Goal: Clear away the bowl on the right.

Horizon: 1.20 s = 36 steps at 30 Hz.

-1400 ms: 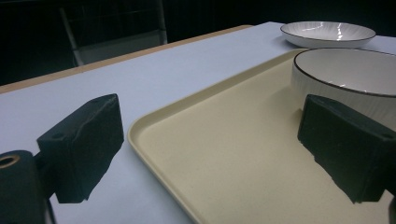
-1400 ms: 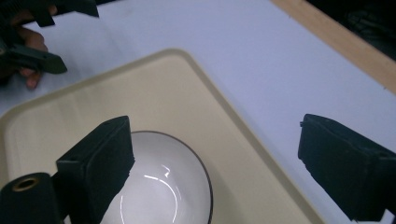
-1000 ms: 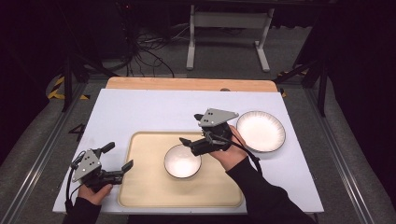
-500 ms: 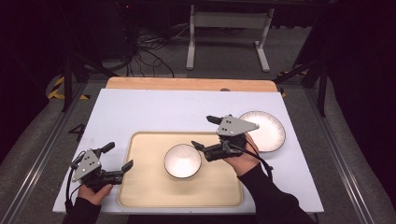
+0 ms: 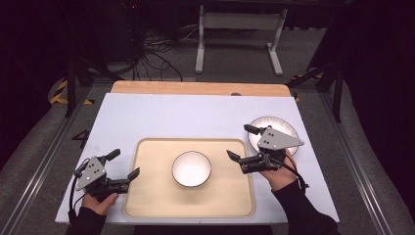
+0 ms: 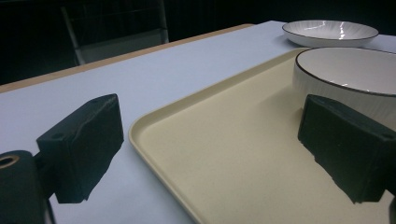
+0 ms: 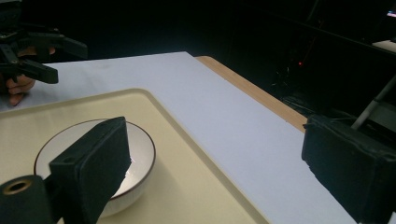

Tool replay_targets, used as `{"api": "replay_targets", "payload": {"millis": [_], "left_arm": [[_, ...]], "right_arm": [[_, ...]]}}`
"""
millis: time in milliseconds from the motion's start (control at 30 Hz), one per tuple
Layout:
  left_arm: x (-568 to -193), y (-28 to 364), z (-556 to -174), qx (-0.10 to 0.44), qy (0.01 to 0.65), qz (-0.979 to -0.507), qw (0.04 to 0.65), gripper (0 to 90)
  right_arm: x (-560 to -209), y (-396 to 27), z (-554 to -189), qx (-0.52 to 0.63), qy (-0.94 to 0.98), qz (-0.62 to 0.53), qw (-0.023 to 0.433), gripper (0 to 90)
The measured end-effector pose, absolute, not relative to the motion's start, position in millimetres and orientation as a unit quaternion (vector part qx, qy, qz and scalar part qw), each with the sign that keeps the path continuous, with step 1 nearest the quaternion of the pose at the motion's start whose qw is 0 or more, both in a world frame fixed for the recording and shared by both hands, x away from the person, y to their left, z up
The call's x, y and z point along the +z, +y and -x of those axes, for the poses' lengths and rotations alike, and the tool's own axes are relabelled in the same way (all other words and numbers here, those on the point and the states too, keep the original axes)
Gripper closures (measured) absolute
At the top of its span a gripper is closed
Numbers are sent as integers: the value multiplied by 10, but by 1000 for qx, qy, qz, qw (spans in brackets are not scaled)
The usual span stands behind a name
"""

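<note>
A white bowl (image 5: 191, 169) with a dark rim stands in the middle of a beige tray (image 5: 147, 196). A white ribbed plate (image 5: 275, 124) lies on the table right of the tray, its near part hidden by my right hand. My right gripper (image 5: 239, 142) hovers open over the tray's right edge, between bowl and plate, with nothing between its jaws. In the right gripper view the bowl (image 7: 140, 149) sits partly behind the left jaw. My left gripper (image 5: 125, 163) rests open at the tray's left edge. Its own view looks across the tray (image 6: 233, 154) to the bowl (image 6: 345, 65) and plate (image 6: 327, 32).
The tray lies on a pale blue-white tabletop (image 5: 195, 117) with a wooden strip (image 5: 195, 88) along its far edge. Beyond the table stand a white metal frame (image 5: 235, 19) and loose cables (image 5: 156, 54) on a dark floor.
My right gripper has moved right and back toward the person, away from the bowl to the tray's right edge, still open. The left gripper has stayed put.
</note>
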<state>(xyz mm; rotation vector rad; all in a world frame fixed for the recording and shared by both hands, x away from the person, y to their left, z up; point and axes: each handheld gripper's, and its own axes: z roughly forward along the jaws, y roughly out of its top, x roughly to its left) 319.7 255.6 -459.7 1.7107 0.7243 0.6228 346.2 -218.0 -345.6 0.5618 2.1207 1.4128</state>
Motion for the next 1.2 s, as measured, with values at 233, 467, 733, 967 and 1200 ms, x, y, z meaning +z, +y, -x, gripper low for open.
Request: {"api": "replay_targets", "payload": {"millis": [233, 467, 733, 967, 1200], "left_arm": [[-4598, 2553, -3197, 264, 308, -724, 558, 75], [-4598, 2553, -3197, 264, 309, -724, 558, 75], [-4597, 2554, -3195, 264, 309, -724, 558, 74], [-4598, 2554, -3195, 264, 309, -723, 558, 74], [-4599, 2556, -3196, 264, 307, -723, 560, 74]], "right_arm": [[-3513, -2415, -3452, 521, 783, -216, 262, 45], [-3631, -2584, -3436, 515, 775, -225, 289, 30], [-3923, -2764, -3427, 551, 745, -266, 268, 16], [-4130, -2826, -3401, 559, 733, -276, 273, 13], [-4302, -2866, -3418, 560, 718, -305, 279, 19]]}}
